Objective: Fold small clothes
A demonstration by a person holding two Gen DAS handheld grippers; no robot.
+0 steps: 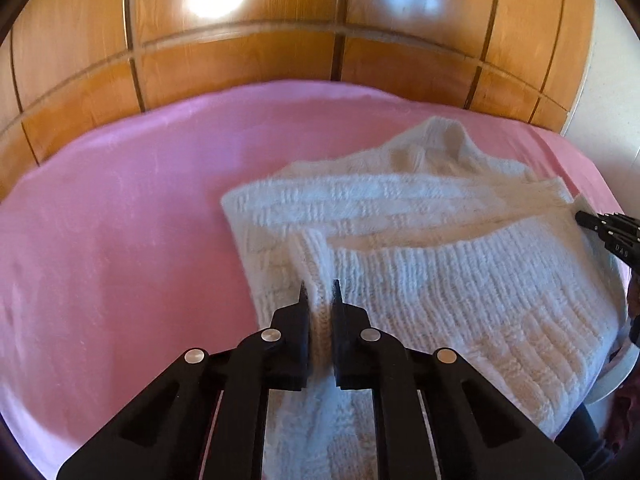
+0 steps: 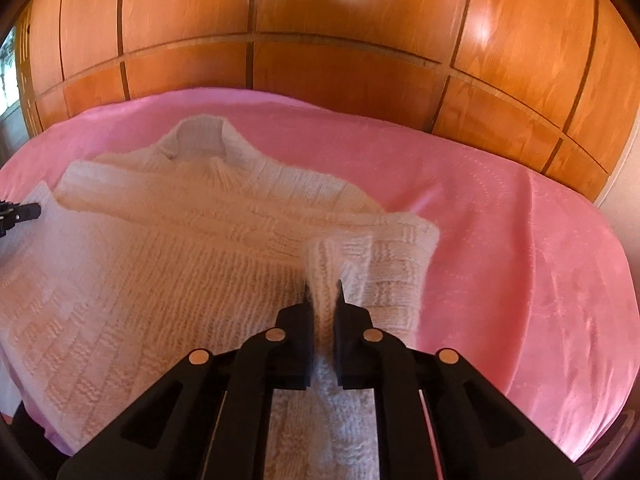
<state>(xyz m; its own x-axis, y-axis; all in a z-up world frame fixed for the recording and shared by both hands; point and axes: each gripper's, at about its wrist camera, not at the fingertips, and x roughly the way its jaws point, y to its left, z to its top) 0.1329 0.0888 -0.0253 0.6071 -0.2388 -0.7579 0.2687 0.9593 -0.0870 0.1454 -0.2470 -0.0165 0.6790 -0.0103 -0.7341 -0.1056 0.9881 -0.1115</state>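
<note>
A: On the pink bed (image 1: 100, 208), left to right: what is entered first?

B: Left tongs (image 1: 320, 300), clenched on the ribbed hem at the sweater's left corner. The white knit sweater (image 1: 420, 240) lies to the right of them and ahead, collar toward the wooden wardrobe (image 1: 240, 40).

A: Next item?

B: The sweater body, partly folded, its long axis running from the near edge of the bed away toward the collar (image 2: 200, 136). A sleeve lies across the chest.

A: And at the right?

B: Right tongs (image 2: 323, 296), clamped on the opposite hem corner; the sweater (image 2: 160, 260) spreads to their left. Both tongs hold one hem corner each, about equally near.

A: Bearing on the next move?

B: Likely the hem goes forward along that long axis, toward the collar. Uneven travel would skew the fold.
</note>
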